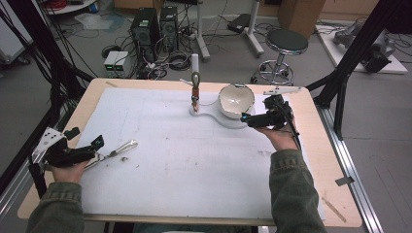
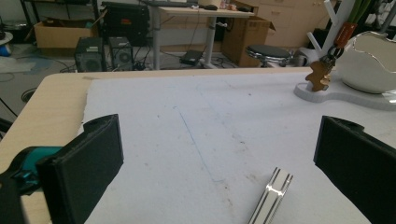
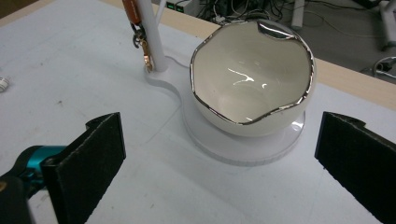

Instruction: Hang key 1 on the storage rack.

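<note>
Both grippers agape: left gripper [image 2: 215, 154] over tongs [image 2: 272, 196], right gripper [image 3: 219, 154] before bowl [image 3: 252, 74]; careless closing risks tipping it.

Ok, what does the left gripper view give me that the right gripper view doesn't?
Left gripper view: the shiny metal tool lying on the white mat low between the open jaws, the brown figure-shaped pendant, and the stool beyond the table. Right gripper view: the empty inside of the silver-rimmed bowl, ahead between its open jaws. Shared: the bowl, the white stand with its hanging orange strap, and the mat.
</note>
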The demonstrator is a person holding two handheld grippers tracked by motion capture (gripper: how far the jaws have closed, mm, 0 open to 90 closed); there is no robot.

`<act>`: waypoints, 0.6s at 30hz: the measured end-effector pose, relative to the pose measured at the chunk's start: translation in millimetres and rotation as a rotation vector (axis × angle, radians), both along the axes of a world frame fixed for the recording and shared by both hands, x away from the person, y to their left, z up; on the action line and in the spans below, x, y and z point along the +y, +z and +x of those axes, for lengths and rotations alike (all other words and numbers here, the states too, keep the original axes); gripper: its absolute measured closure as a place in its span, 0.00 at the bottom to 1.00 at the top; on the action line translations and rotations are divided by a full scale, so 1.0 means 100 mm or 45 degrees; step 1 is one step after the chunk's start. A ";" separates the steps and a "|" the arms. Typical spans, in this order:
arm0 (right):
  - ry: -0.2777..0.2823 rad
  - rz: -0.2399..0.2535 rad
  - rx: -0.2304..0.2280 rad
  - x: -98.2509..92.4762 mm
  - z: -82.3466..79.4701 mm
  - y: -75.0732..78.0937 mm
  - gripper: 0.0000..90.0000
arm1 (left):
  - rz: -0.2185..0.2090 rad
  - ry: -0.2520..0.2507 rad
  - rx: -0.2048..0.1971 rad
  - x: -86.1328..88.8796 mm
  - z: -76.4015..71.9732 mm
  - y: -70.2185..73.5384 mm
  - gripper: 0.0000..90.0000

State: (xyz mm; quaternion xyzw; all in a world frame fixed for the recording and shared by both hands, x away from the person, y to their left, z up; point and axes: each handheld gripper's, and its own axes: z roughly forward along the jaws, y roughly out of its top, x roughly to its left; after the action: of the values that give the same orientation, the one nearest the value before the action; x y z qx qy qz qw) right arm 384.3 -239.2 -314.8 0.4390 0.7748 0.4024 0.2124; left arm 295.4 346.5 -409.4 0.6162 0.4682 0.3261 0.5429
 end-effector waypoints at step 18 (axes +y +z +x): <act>-0.070 0.044 -0.046 -0.30 -0.31 -0.21 0.01 | 0.000 0.000 0.001 0.01 -0.01 0.00 0.02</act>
State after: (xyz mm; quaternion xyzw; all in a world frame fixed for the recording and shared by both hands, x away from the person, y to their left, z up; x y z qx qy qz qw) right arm 353.7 -268.9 -335.9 0.4563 0.7513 0.4178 0.2297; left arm 294.8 347.0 -409.1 0.6164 0.4684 0.3257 0.5427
